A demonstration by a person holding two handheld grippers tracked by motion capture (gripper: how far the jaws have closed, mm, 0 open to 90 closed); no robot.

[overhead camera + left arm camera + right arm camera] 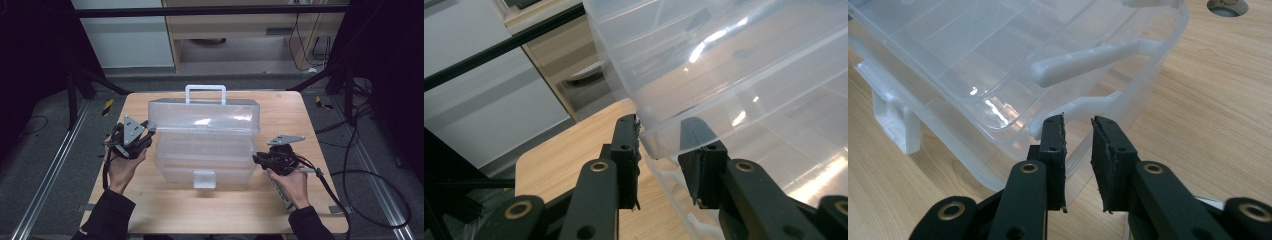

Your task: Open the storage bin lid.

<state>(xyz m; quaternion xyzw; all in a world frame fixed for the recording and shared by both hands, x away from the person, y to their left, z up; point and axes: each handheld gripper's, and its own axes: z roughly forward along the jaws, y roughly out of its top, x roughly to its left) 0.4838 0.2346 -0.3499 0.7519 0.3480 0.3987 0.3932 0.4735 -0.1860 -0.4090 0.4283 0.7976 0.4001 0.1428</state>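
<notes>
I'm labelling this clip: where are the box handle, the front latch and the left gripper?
Handle (205,89), high view, top bar.
Latch (204,179), high view, middle of the flap.
Left gripper (659,150), left gripper view, between its fingertips, at the lid's corner.

We see a clear translucent storage box (205,145) with white handle (205,93) and white latch (204,179), black grippers, pale wood-grain table (150,200), yellow-black striped floor tape (107,106).
</notes>
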